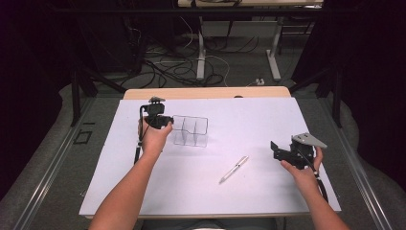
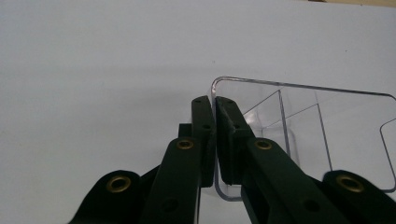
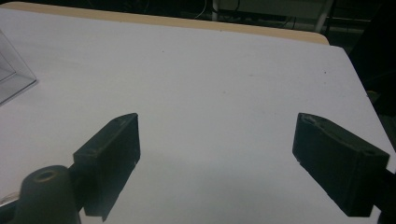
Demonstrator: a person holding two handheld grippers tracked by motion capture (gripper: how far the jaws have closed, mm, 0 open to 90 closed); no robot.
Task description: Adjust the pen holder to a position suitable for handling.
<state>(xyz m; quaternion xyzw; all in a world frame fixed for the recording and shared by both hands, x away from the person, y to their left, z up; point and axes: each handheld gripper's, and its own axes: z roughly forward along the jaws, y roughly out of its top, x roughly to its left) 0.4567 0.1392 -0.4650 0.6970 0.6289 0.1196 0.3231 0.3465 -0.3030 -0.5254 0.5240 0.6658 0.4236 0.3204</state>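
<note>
Left claw (image 2: 215, 105): clenched on the end wall of the clear divided organizer (image 1: 190, 130), one jaw inside, one outside.
Organizer: sits on the white worktop (image 1: 143, 191), left of centre, at your left hand.
Right claw (image 3: 217, 140): released, jaws wide, nothing between them, hovering over bare worktop at the right.
Pen (image 1: 234, 168): lies loose between your hands.
Risk: your grip bites only a thin, slick wall; lift or drag from that edge and the organizer may tip, twist or slip free.
Risk: a sweep toward you could knock the pen.

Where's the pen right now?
High view: the pen lies on the white table, right of centre, between the clear organizer and the right hand-held gripper, touching neither.
</note>
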